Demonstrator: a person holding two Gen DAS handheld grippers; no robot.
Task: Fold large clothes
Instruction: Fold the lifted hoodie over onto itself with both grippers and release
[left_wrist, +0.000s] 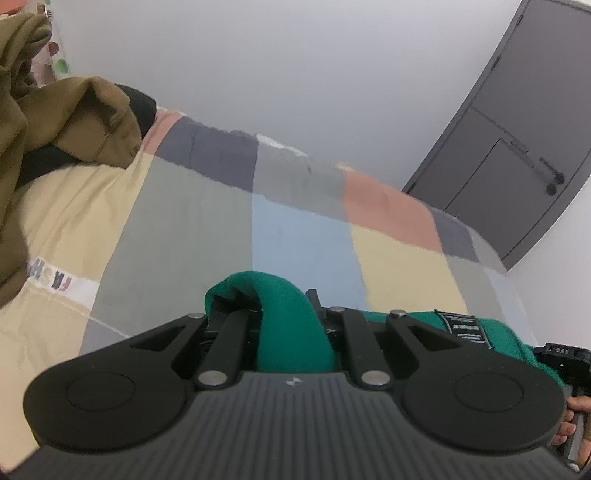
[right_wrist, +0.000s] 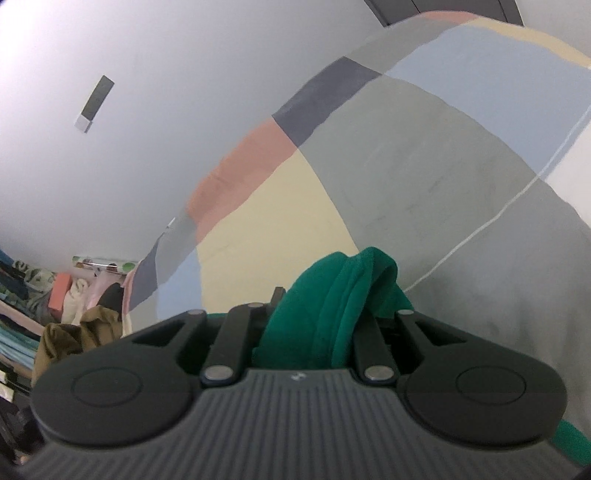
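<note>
Left wrist view: the left gripper (left_wrist: 291, 325) is clamped on a bunched fold of the green garment (left_wrist: 291, 314), raised above the patchwork bed (left_wrist: 184, 206). Right wrist view: the right gripper (right_wrist: 317, 325) likewise pinches the garment, which looks soft and floppy (best held at edges, likely).

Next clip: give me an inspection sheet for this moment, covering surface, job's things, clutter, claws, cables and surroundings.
Surface: bed with patchwork colour-block quilt, bare in the middle.
Job's things: green fleece garment, bunched in both claws.
Clutter: olive-brown garment heaped at the bed's far corner; stacked clothes beyond.
Claws: left claw and right claw each shut on green fabric.
Cables: nothing seen.
Surroundings: white wall, dark grey door.
</note>
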